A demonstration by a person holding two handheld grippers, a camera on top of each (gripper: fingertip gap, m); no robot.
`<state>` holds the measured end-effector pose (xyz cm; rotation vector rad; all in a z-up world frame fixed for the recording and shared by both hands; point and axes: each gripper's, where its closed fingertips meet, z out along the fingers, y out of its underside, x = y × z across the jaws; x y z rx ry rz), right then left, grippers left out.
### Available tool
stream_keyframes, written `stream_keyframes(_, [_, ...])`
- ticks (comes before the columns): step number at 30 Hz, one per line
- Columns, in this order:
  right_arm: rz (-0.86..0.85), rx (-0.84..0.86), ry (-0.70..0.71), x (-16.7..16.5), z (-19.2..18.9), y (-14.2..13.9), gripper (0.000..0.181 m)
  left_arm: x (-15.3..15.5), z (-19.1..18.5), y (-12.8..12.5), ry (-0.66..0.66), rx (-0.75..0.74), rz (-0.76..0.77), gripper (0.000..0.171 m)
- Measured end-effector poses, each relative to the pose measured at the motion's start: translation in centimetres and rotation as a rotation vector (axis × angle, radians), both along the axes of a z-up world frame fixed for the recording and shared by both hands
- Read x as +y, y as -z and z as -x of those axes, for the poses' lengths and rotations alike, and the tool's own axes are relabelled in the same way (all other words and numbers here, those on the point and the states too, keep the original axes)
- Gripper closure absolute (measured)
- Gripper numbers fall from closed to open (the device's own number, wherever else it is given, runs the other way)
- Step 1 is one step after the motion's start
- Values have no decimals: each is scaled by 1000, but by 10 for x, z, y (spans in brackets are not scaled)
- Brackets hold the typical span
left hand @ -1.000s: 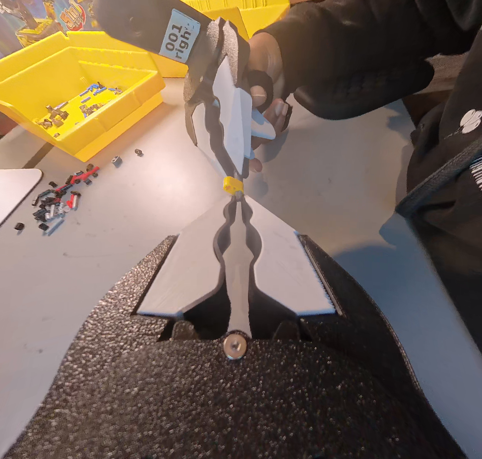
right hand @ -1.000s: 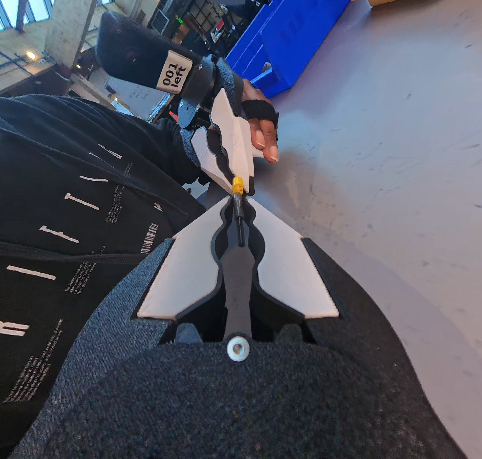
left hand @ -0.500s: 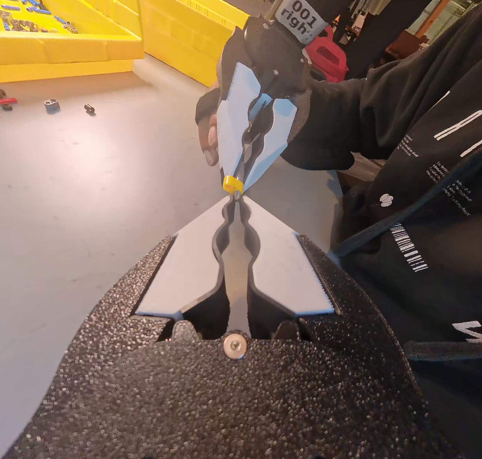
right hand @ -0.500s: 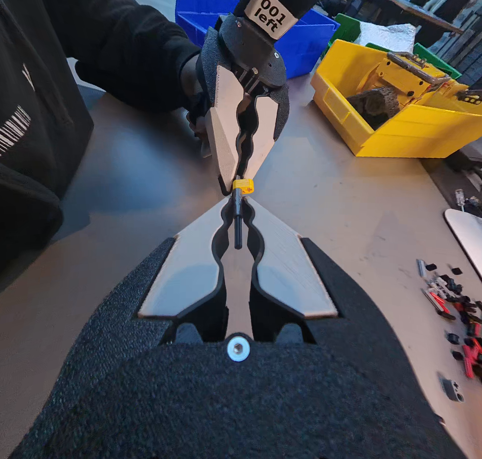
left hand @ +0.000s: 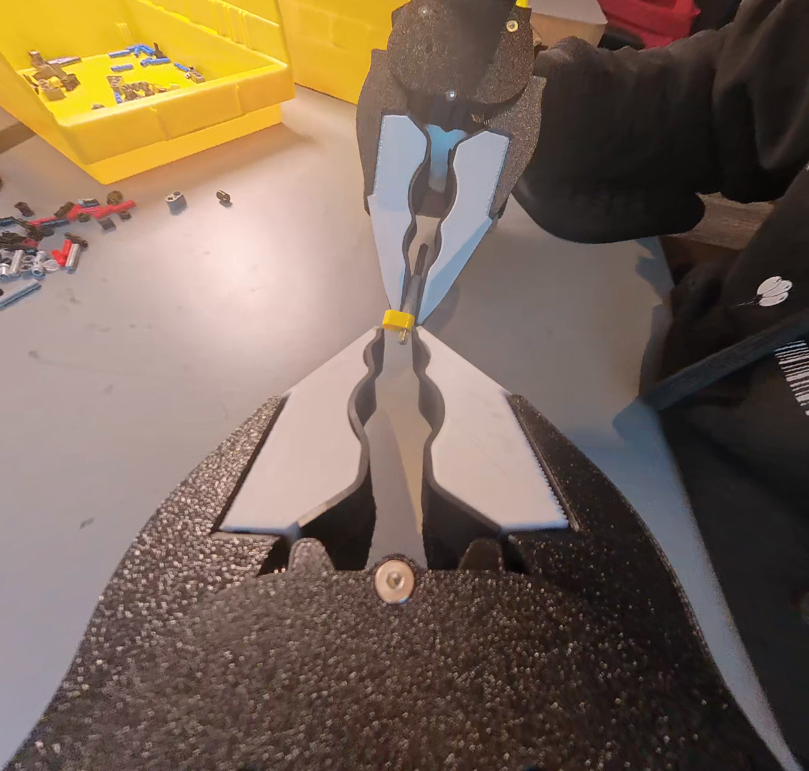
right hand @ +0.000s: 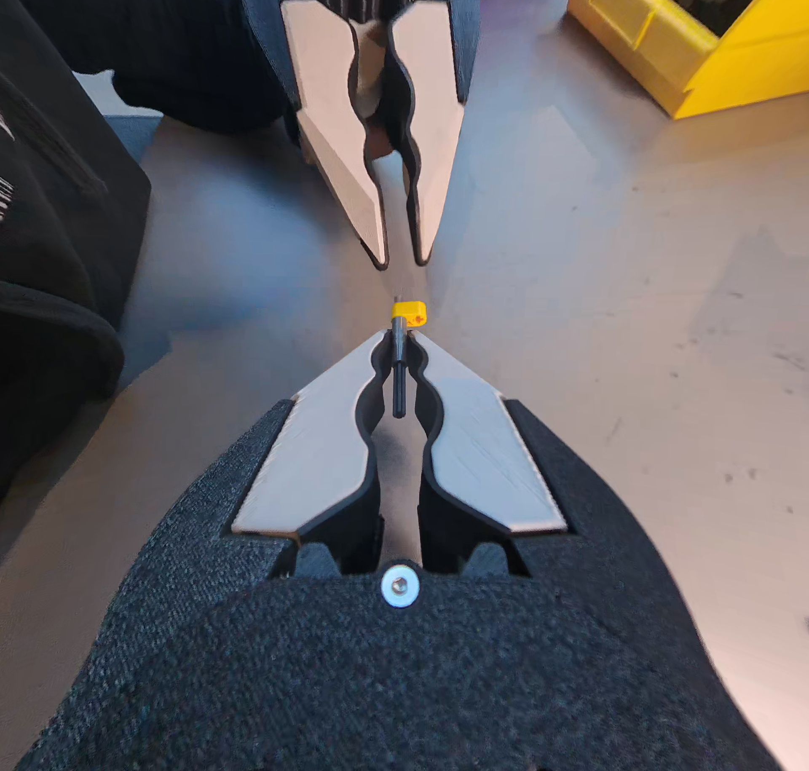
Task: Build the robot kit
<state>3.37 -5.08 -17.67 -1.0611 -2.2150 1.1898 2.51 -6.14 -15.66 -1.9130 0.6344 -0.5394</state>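
I hold the right gripper (right hand: 399,334) clenched on a short black plastic axle (right hand: 398,373), pinched at the very tips with its tail lying back between the fingers. A small yellow plastic connector piece (right hand: 409,314) sits on the axle's far end, just past the tips and up off the grey table top (left hand: 219,312). My left gripper (right hand: 400,262) faces it nose to nose with its jaws slightly parted, empty, and a small gap from the yellow piece.

So the two parts are joined and carried by the right side alone. A scatter of small red, black and grey parts (left hand: 43,242) lies loose on the table near a yellow plastic bin (left hand: 153,106).

I cannot tell how deep the axle goes into the connector. The right wrist view is smeared, the right gripper's body (left hand: 451,49) is cut off at the top, and the second yellow bin (right hand: 700,49) shows only dark contents.
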Motion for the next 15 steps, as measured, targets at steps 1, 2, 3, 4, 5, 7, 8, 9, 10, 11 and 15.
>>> stream_keyframes(1, [-20,-22,10,3,0,5,176,1,1,1,-6,12,-2,160])
stream_keyframes(2, [-46,-48,11,6,-1,12,176,1,3,2,-14,24,-5,160])
stream_keyframes(3, [-78,-75,11,8,-3,19,175,2,4,2,-19,35,-7,160])
stream_keyframes(4, [-114,-92,19,11,-3,25,176,2,5,3,-24,45,-9,160])
stream_keyframes(5, [-134,-108,10,11,-5,29,176,3,6,4,-30,57,-10,160])
stream_keyframes(7, [-134,-129,-5,8,-6,30,176,4,8,6,-41,81,-8,160])
stream_keyframes(8, [-150,-142,-3,10,-6,33,176,4,9,8,-45,91,-7,160])
stream_keyframes(9, [-168,-146,-4,10,-5,34,176,5,10,9,-47,99,-6,160])
stream_keyframes(10, [-176,-152,-8,10,-5,36,176,5,10,10,-49,106,-5,160])
stream_keyframes(11, [-177,-160,-8,10,-5,36,176,5,10,11,-51,113,-5,160])
stream_keyframes(15, [-162,-169,-4,12,-4,36,174,6,11,16,-54,147,5,160])
